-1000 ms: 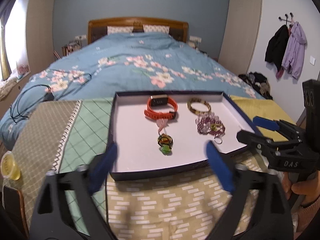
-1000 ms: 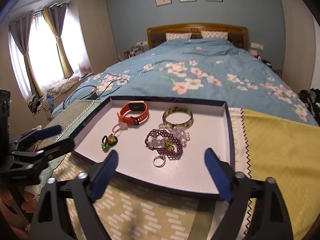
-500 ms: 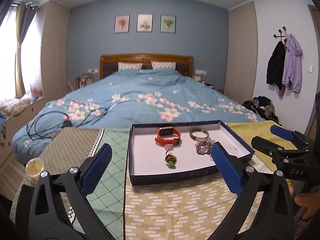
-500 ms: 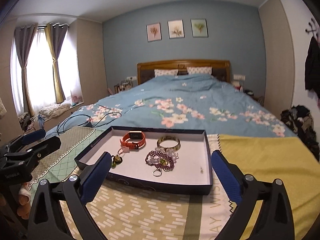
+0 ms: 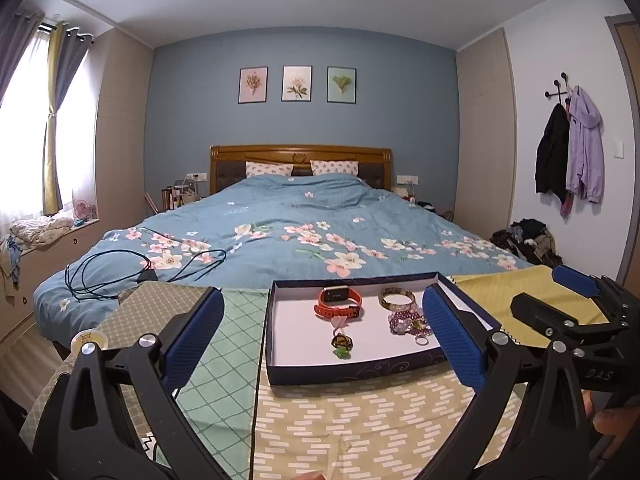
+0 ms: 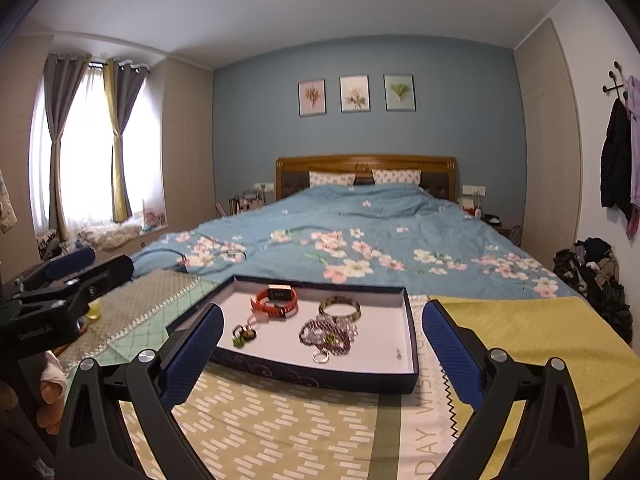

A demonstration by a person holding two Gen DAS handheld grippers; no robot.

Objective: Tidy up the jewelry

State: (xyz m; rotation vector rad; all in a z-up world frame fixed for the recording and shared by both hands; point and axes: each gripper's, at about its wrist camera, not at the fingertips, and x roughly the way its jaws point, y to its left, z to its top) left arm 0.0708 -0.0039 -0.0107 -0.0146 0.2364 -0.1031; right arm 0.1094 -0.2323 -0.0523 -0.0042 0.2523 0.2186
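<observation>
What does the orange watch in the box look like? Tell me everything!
The orange watch has a bendy, rubbery-looking band curled into a closed loop and a small dark rectangular face with a pale frame. It lies flat on the white floor of the dark blue box, near the back wall, left of the gold bangle. A pink tassel lies at its front edge. No fingers touch it.

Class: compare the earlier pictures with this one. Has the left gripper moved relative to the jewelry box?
Yes. The left gripper has pulled back and tilted up: the box looks smaller and farther off, and more wall and ceiling show.
</observation>
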